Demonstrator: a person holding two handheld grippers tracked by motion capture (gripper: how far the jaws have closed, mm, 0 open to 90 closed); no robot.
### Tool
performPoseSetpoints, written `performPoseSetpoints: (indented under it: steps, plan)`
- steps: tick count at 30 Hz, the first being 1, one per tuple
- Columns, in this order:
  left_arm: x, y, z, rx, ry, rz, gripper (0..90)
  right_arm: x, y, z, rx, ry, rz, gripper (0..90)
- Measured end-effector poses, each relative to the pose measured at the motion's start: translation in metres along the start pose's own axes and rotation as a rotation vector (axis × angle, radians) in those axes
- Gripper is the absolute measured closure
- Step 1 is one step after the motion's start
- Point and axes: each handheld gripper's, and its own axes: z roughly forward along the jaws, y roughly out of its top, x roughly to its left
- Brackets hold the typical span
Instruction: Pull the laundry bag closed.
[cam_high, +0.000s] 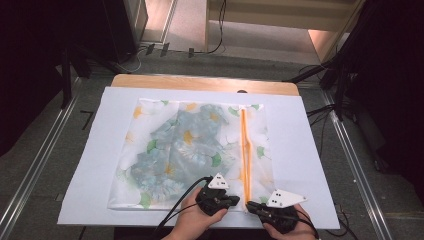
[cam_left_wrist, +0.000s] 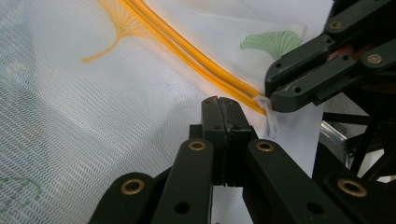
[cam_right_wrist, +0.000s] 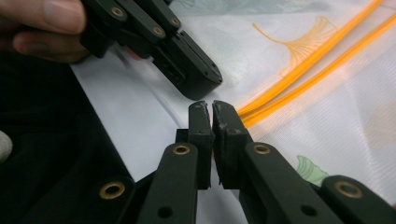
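Left hand-held gripper (cam_left_wrist: 222, 105) pressed together on the mesh bag (cam_high: 185, 150); right hand-held gripper (cam_right_wrist: 208, 108) nearly closed at its orange zipper (cam_high: 245, 150).

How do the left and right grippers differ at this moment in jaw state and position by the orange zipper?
The left gripper sits left of the orange zipper, jaws fully together; the right gripper sits at the zipper's near end, jaws showing a slight gap. Both are black, at the mesh bag's near edge.

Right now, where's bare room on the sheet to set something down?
Free: the white sheet left of the mesh laundry bag, and the strip on its right. Crowded: near edge, where left gripper and right gripper meet at the orange zipper.
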Motion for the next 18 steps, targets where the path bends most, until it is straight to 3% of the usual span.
performPoseSetpoints:
  steps: [5, 7, 10, 15, 18]
  plan:
    - [0.000, 0.000, 0.000, -0.003, 0.001, -0.001, 90.0, -0.002, -0.002, 0.000, 0.000, 0.037, 0.012, 74.7]
    - [0.000, 0.000, 0.000, -0.004, -0.003, -0.005, 90.0, 0.001, -0.002, -0.001, -0.014, 0.043, -0.009, 60.3]
    - [0.001, 0.000, 0.000, 0.000, -0.004, -0.005, 90.0, 0.007, 0.000, 0.001, 0.000, 0.047, -0.045, 50.3]
    - [0.001, 0.000, 0.000, -0.003, -0.012, -0.020, 90.0, 0.014, -0.003, 0.008, 0.031, -0.016, -0.118, 51.3]
    - [0.002, 0.000, 0.000, -0.006, -0.015, -0.023, 90.0, 0.015, -0.003, 0.008, 0.030, -0.051, -0.145, 60.1]
